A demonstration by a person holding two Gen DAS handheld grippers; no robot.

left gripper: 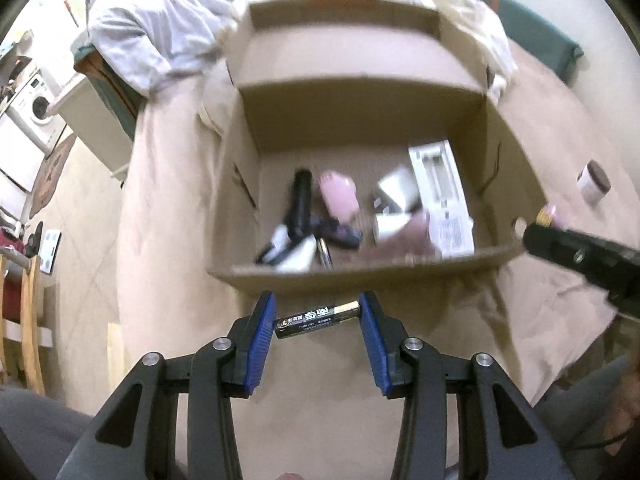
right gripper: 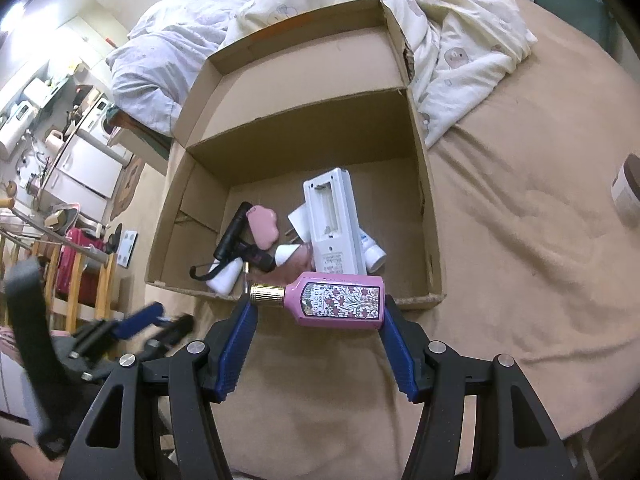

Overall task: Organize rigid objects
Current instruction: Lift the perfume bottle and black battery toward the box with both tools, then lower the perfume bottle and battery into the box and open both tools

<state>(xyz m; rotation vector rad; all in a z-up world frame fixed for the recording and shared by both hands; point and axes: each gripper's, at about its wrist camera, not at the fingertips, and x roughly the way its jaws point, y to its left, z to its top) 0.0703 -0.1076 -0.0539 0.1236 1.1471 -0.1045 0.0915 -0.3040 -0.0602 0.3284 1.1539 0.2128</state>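
Box (right gripper: 432, 240) holds remote (right gripper: 334, 220); left tongs (left gripper: 318, 316) clamp battery (left gripper: 316, 318), right tongs (right gripper: 316, 304) perfume (right gripper: 340, 300).

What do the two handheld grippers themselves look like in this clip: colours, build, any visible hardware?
The left gripper and right gripper match: black angular linkage arms with triangular cut-outs, round silver pivot bolts, and jaws faced with ribbed blue pads. No markings or cables on them are clearly visible. Grey fabric, perhaps clothing, shows at the frame's lower left.

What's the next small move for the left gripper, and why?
Probably carry the battery forward over the near wall of the cardboard box and release it. The left gripper grips it end to end just short of that wall, and other sorted items already lie inside.
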